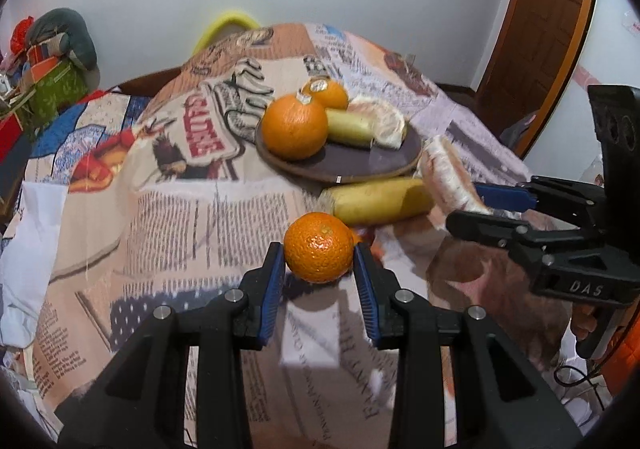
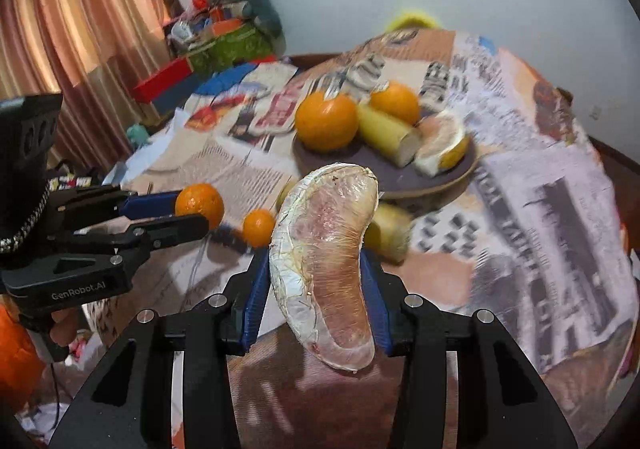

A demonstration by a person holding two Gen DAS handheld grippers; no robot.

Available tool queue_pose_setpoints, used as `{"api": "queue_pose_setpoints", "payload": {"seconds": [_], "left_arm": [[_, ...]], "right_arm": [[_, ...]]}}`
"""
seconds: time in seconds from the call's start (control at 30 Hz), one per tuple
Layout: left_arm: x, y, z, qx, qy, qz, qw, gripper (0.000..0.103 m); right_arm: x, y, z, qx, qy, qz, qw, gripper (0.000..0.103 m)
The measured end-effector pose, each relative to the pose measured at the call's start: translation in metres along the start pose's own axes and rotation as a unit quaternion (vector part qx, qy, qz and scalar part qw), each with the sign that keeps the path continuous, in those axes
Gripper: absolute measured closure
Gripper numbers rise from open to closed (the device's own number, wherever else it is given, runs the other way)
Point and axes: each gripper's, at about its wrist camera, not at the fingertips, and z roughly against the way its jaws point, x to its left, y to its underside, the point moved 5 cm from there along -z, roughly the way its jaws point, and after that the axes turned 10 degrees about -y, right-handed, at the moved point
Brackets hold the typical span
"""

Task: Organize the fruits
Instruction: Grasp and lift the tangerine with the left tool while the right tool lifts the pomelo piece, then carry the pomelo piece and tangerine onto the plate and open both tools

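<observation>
Orange mandarin (image 1: 319, 247) in left tool (image 1: 320, 273), peeled pomelo segment (image 2: 326, 269) seemingly in right tool (image 2: 320, 289).

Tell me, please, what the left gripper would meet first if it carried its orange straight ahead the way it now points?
Probably the cut banana piece lying on the cloth just beyond the orange held by the left gripper. The brown plate lies behind it. Depth is uncertain in this fisheye view.

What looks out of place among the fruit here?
A banana piece and a small orange lie on the cloth beside the plate, not on it. Everything else is plated or gripped.
</observation>
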Motion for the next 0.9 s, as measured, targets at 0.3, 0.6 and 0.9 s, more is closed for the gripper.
{"api": "queue_pose_setpoints", "payload": {"seconds": [0.3, 0.6, 0.9], "left_arm": [[-0.004, -0.04, -0.009, -0.028, -0.002, 0.019, 0.9994, 0.068], [-0.016, -0.075, -0.042, -0.028, 0.011, 0.029, 0.9991, 0.068], [-0.036, -0.091, -0.073, -0.022, 0.021, 0.008, 0.9995, 0.068]], "right_arm": [[-0.02, -0.034, 0.032, -0.061, 0.036, 0.0, 0.997, 0.062], [-0.048, -0.062, 0.03, -0.083, 0.052, -0.012, 0.995, 0.062], [-0.072, -0.074, 0.009, -0.067, 0.057, -0.011, 0.996, 0.062]]}}
